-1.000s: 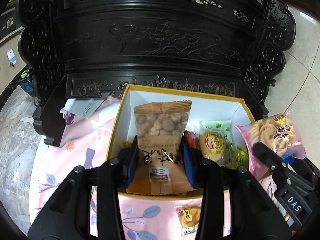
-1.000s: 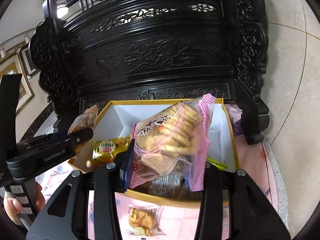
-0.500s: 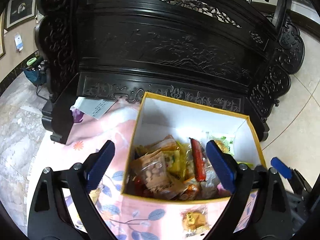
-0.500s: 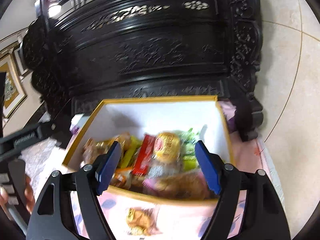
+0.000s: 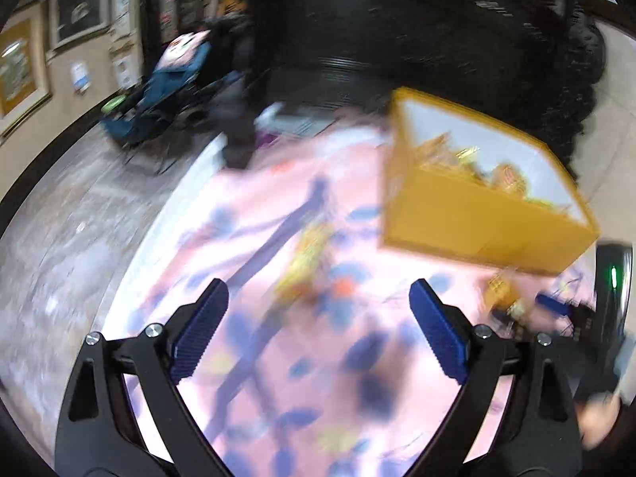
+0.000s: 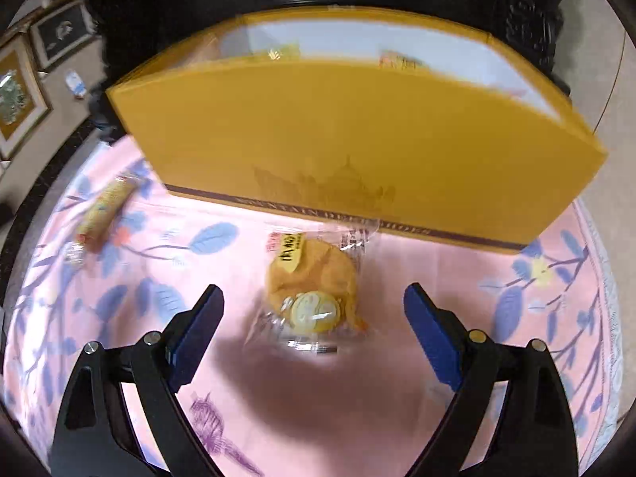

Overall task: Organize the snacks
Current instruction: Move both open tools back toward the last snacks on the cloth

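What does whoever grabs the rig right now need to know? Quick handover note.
Left claw: open, empty, over the pink cloth; view blurred.
Right claw: jaws opening, nothing gripped, above a wrapped pastry.
Yellow box at the back of the cloth, several snacks already inside.
Left to do: the pastry, plus a wrapped snack bar lying left of the box.
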